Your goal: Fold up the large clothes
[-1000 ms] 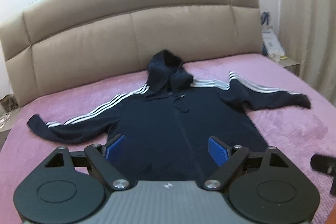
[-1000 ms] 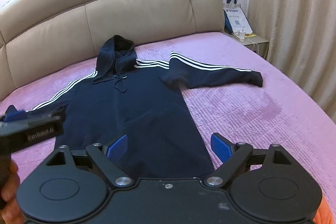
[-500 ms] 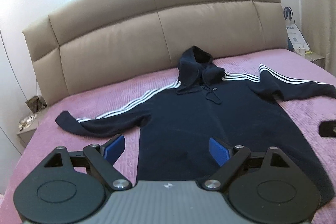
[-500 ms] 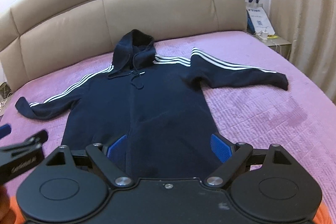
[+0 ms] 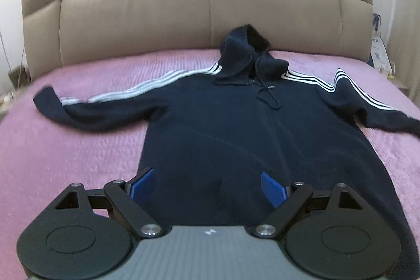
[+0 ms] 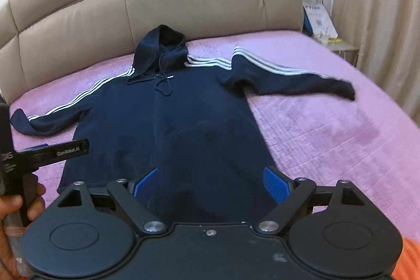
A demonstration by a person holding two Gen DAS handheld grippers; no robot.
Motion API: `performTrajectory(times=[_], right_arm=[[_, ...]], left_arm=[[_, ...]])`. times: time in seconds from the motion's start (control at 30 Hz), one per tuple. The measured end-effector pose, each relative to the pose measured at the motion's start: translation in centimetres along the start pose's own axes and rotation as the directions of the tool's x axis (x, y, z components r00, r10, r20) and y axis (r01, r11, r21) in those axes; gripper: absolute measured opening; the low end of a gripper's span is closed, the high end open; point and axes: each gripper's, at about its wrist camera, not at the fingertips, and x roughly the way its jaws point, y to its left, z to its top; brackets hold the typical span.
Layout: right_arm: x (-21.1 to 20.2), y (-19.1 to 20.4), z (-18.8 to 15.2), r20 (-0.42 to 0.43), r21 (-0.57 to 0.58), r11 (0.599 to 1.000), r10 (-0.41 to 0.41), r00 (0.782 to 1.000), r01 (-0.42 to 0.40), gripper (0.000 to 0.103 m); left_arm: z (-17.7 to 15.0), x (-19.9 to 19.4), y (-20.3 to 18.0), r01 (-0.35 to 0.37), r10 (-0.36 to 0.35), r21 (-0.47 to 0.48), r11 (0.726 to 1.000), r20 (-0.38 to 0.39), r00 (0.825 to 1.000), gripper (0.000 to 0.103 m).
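The navy hoodie (image 5: 223,138) lies face up and spread flat across the middle of the bed (image 5: 65,154), hood toward the headboard (image 5: 183,17), hem at the near edge; nothing is folded yet. Both the left hand-held gripper (image 5: 208,184) and right hand-held gripper (image 6: 211,183) hover wide and empty above the hem, so next probably comes pinching a sleeve cuff or hem corner. A bag (image 6: 317,15) stands off the far right corner, and nothing blocks the way.

we see bare pink bedspread (image 6: 328,127) free on both sides of the hoodie (image 6: 183,122); the headboard (image 5: 204,17) blocks the far edge.
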Motion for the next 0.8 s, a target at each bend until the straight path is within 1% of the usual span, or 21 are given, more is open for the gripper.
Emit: performTrajectory(times=[0.07, 0.13, 0.2, 0.27, 0.33, 0.5, 0.63, 0.7, 0.8], right_arm=[[-1.0, 0.1, 0.0, 0.016, -0.022, 0.999, -0.030, 0.999, 0.030, 0.102], [-1.9, 0.0, 0.1, 0.033, -0.026, 0.999, -0.046, 0.998, 0.047, 0.102], [-2.4, -0.2, 0.3, 0.030, -0.013, 0.998, -0.054, 0.998, 0.054, 0.102], [-2.9, -0.4, 0.2, 0.023, 0.006, 0.999, -0.037, 0.999, 0.037, 0.102], [-3.3, -0.3, 0.2, 0.026, 0.011, 1.000, -0.030, 0.999, 0.030, 0.102], [-4.1, 0.5, -0.1, 0.054, -0.028, 0.999, -0.041, 0.998, 0.042, 0.102], [-3.8, 0.8, -0.3, 0.050, -0.039, 0.999, -0.014, 0.999, 0.016, 0.102], [-3.4, 1.0, -0.5, 0.048, -0.050, 0.999, -0.010, 0.999, 0.013, 0.102], [-2.3, 1.2, -0.6, 0.030, -0.064, 0.998, 0.002, 1.000, 0.000, 0.102]], left_arm=[[-0.1, 0.0, 0.4, 0.006, -0.006, -0.014, 1.000, -0.008, 1.000, 0.089], [-0.3, -0.5, 0.6, 0.030, -0.030, -0.018, 0.999, -0.005, 1.000, 0.089], [-0.5, -1.3, 0.5, 0.036, -0.036, -0.001, 0.999, 0.024, 0.999, 0.089], [-0.5, -1.8, 0.3, 0.024, -0.024, 0.007, 1.000, 0.041, 0.999, 0.089], [-0.3, -2.3, 0.5, 0.038, -0.038, -0.012, 0.999, 0.041, 0.998, 0.089], [-0.4, -3.2, 0.9, 0.041, -0.039, -0.034, 0.999, 0.051, 0.998, 0.089], [-0.2, -3.8, 1.5, 0.037, -0.033, -0.066, 0.997, 0.061, 0.998, 0.089], [0.0, -4.3, 1.4, 0.029, -0.023, -0.067, 0.997, 0.080, 0.996, 0.089], [0.5, -5.5, 0.9, 0.010, -0.002, -0.062, 0.998, 0.135, 0.991, 0.089]])
